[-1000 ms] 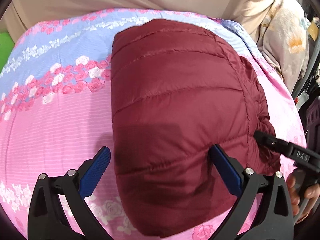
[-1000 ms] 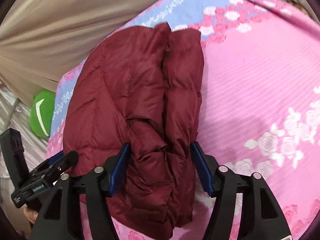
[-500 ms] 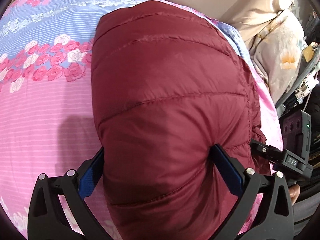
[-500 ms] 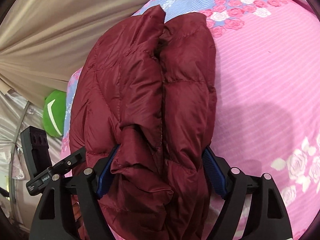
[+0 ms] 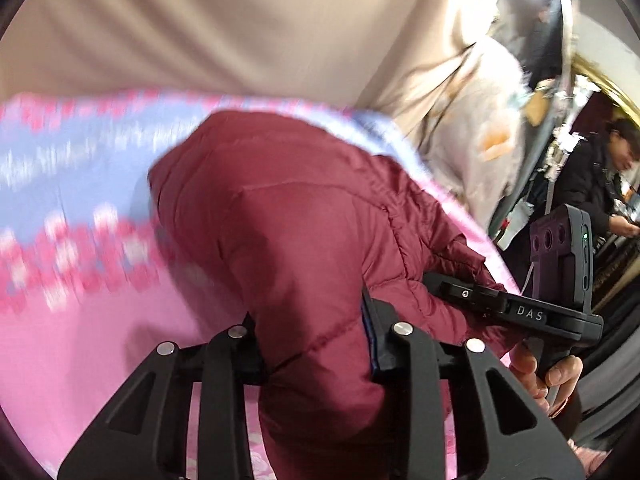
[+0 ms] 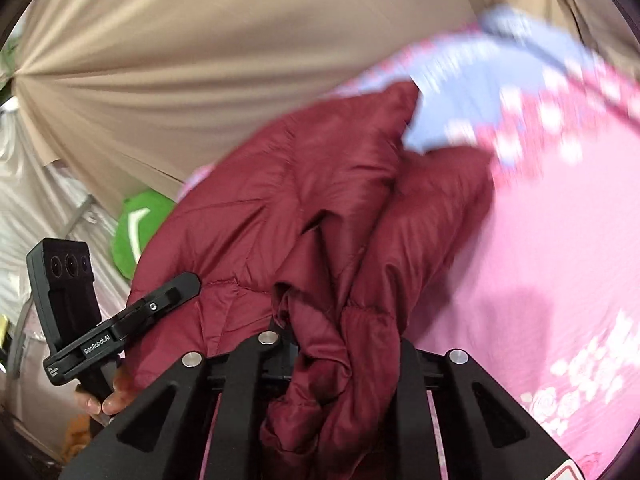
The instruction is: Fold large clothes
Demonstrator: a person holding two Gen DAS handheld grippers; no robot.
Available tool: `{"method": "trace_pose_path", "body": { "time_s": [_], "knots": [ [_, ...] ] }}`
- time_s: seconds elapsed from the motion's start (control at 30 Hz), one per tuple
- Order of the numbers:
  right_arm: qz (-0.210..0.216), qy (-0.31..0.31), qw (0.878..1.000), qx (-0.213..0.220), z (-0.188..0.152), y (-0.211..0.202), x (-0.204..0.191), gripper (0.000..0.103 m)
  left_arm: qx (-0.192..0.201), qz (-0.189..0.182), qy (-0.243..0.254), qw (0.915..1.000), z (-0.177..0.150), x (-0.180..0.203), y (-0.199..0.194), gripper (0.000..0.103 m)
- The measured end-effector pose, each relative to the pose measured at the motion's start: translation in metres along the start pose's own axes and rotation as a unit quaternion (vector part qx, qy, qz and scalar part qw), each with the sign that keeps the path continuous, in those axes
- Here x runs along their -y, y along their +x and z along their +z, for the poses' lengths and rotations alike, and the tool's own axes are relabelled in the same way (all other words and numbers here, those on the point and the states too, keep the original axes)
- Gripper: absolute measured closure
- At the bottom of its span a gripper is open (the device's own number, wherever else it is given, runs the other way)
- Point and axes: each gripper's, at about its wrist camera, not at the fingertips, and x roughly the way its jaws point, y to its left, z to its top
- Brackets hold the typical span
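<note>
A folded maroon puffer jacket (image 5: pixel 288 208) lies on a bed with a pink and blue floral sheet (image 5: pixel 80 280). My left gripper (image 5: pixel 312 340) is shut on the jacket's near edge, the padded fabric bunched between its jaws. In the right wrist view the jacket (image 6: pixel 320 200) shows its folded layers and seams, and my right gripper (image 6: pixel 344 344) is shut on the near bunched end. Each gripper appears in the other's view: the right one (image 5: pixel 512 312) at the jacket's right side, the left one (image 6: pixel 132 320) at its left side.
A beige curtain (image 5: pixel 240 20) hangs behind the bed. A green plush toy (image 6: pixel 136 232) lies off the bed's left edge. A floral cloth (image 5: pixel 480 140) hangs at the right, and a person in dark clothes (image 5: pixel 592 184) stands beyond it.
Both grippers have closed from open onto the jacket's near edge. The views have tilted up and the jacket's near end is lifted and bunched; the sheet is blurred by motion.
</note>
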Motion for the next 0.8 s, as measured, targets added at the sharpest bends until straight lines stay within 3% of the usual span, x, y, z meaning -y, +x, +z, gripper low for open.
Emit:
{"method": "trace_pose_path", "body": {
  "time_s": [0.2,0.27,0.37,0.5,0.57,0.67,0.7,0.8],
  "knots": [
    [0.020,-0.105,0.989,0.100,0.038,-0.033,-0.094,0.088,0.119,0.012,0.067,0.9906,0.037,-0.002,-0.083,0.072],
    [0.039,-0.119,0.985,0.116,0.050,-0.026,-0.119,0.088,0.155,0.029,0.084,0.9839,0.047,-0.014,-0.108,0.071],
    [0.055,-0.132,0.982,0.120,0.064,-0.001,-0.139,0.087,0.172,0.060,0.094,0.9787,0.056,-0.046,-0.119,0.071],
    [0.051,-0.117,0.989,0.079,0.074,0.089,-0.143,0.084,0.143,0.095,0.067,0.9829,0.058,-0.117,-0.084,0.068],
    [0.028,-0.105,0.993,0.048,0.068,0.143,-0.128,0.077,0.113,0.113,0.047,0.9861,0.052,-0.153,-0.052,0.062],
    [-0.016,-0.041,0.998,-0.043,0.041,0.227,-0.079,0.076,0.019,0.167,-0.014,0.9856,0.020,-0.222,0.015,0.055],
    [-0.017,-0.014,0.998,-0.066,0.030,0.241,-0.063,0.071,-0.016,0.174,-0.040,0.9837,0.005,-0.241,0.030,0.046],
    [0.016,0.026,0.998,-0.054,0.013,0.227,-0.037,0.066,0.025,0.163,-0.043,0.9854,-0.019,-0.245,0.003,0.039]
  ]
}}
